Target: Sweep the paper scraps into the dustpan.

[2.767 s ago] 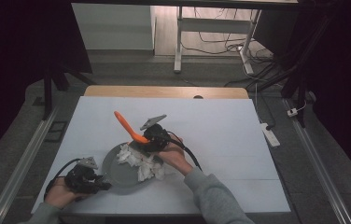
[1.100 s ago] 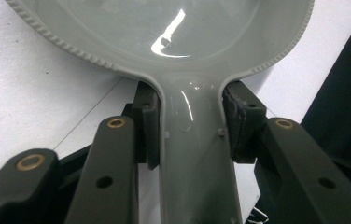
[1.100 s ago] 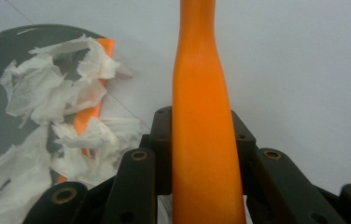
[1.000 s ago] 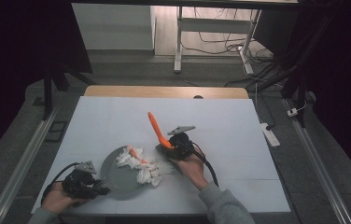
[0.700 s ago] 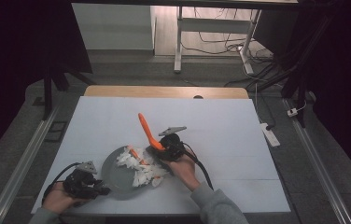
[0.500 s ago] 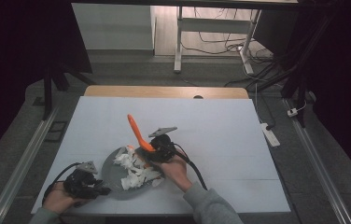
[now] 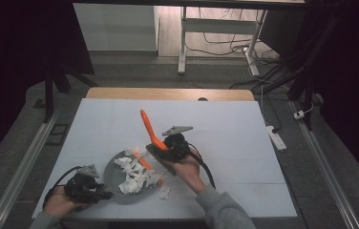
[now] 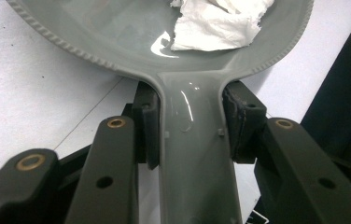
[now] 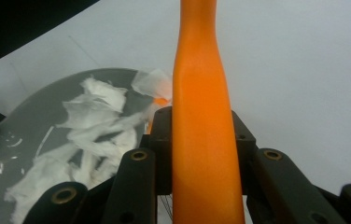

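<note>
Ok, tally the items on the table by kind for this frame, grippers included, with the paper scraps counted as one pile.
Grey handled plastic pan: 1
Orange plastic spatula: 1
Pile of torn white paper scraps: 1
Hand-held grippers: 2, left gripper and right gripper
Total: 5

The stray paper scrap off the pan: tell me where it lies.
In the high view, the paper scrap lies on the white table just right of the grey pan, beside the right forearm.
</note>
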Demonstrator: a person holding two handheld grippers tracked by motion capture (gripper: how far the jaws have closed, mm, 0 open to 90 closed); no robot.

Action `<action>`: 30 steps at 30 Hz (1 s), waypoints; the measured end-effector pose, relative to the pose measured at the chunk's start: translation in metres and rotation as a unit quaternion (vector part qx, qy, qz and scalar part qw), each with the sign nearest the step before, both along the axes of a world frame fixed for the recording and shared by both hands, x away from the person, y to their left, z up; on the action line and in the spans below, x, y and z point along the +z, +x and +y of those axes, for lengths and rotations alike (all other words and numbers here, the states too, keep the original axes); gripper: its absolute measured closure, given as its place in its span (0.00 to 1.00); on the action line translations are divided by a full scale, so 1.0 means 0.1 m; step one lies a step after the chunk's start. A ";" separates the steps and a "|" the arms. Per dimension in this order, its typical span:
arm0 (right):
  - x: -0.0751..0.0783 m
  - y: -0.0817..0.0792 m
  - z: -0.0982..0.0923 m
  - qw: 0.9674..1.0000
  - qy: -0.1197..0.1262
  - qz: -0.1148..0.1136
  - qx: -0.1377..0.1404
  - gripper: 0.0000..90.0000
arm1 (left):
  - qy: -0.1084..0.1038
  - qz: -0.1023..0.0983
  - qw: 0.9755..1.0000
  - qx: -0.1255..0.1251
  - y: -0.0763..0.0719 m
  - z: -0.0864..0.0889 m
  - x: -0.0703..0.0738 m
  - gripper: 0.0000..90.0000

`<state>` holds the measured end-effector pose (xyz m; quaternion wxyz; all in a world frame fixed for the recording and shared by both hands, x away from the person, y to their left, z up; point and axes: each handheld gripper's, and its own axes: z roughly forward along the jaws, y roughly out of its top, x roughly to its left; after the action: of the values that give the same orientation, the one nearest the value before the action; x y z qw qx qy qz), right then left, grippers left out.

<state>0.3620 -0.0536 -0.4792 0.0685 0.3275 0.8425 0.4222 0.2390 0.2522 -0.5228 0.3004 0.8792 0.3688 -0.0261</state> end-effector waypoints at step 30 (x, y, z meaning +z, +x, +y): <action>-0.16 -0.19 -0.62 0.998 -0.015 0.020 -0.057 0.78 | 0.013 -0.005 0.999 -0.044 -0.20 0.13 0.04 0.69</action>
<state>0.3433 -0.1157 -0.4951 0.0804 0.3827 0.8298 0.3981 0.2186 0.2649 -0.5193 0.2896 0.8985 0.3284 -0.0306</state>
